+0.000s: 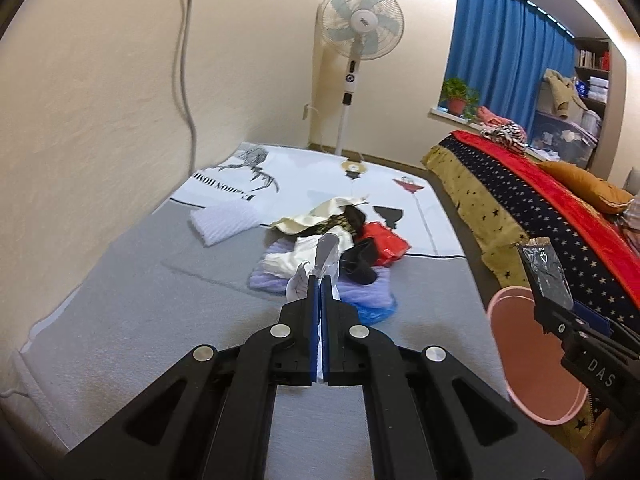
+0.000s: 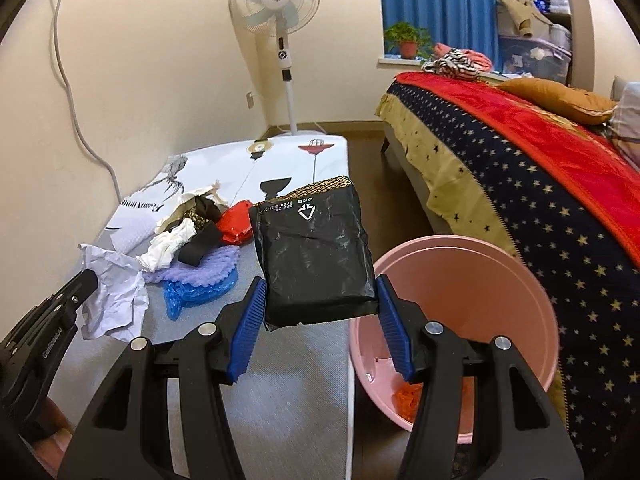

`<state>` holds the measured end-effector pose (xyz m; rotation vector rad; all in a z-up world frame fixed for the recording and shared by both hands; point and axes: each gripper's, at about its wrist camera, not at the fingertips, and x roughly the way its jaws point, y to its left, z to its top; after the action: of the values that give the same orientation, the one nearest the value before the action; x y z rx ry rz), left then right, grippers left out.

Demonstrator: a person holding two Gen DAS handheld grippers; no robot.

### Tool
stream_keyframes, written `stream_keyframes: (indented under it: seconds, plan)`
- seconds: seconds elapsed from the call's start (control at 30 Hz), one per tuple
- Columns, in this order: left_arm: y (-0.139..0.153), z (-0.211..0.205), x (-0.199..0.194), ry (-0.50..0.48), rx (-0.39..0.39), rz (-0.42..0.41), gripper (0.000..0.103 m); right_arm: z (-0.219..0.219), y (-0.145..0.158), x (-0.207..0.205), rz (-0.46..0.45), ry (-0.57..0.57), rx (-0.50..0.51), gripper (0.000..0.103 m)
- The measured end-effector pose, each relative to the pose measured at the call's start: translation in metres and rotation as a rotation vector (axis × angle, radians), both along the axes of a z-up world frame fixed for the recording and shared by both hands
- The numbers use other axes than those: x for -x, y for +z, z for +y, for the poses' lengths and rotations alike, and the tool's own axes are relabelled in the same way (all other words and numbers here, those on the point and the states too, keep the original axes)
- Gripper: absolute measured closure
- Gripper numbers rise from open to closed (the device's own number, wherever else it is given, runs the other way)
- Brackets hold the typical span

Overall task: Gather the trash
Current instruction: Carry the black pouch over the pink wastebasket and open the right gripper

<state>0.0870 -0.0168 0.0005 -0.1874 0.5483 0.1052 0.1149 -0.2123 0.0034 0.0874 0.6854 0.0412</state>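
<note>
Left claw pinching paper, right claw gripping packet

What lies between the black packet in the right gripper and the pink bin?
Nothing. In the right wrist view the black packet, clamped in the right gripper, hangs just left of the pink bin; only a bare gap separates them.

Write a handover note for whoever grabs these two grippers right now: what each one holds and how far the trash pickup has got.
Left gripper: shut on crumpled white paper.
Right gripper: shut on black foil packet, beside the pink bin.
Done: some orange scraps already in the bin.
Left: drop both pieces in, then clear the pile on the grey mat.
</note>
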Motion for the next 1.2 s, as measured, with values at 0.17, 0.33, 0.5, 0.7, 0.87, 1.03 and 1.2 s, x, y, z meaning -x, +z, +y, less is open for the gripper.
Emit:
stream_keyframes:
  seconds: [0.17,0.33,0.5,0.7,0.87,1.03,1.2]
  plan:
    - [0.007,-0.014,0.006,-0.046,-0.004,-0.015,0.102,-0.008,0.010,0.015,-0.027,-0.021,0.004,0.048]
    - [0.011,-0.024,0.008,-0.086,-0.002,-0.023,0.102,-0.016,0.017,0.027,-0.044,-0.043,0.008,0.048]
    - [0.014,-0.030,0.006,-0.106,-0.002,-0.037,0.102,-0.025,0.020,0.034,-0.045,-0.077,0.009,0.048]
    - [0.016,-0.041,0.002,-0.148,-0.002,-0.048,0.102,-0.037,0.024,0.038,-0.055,-0.128,0.012,0.048]
    - [0.013,-0.053,-0.003,-0.183,-0.005,-0.044,0.102,-0.047,0.025,0.039,-0.065,-0.170,0.011,0.048]
    - [0.011,-0.066,-0.007,-0.217,-0.017,-0.051,0.102,-0.059,0.022,0.039,-0.070,-0.212,0.006,0.048]
    - [0.008,-0.076,-0.013,-0.245,-0.018,-0.047,0.102,-0.071,0.020,0.040,-0.075,-0.248,0.004,0.048]
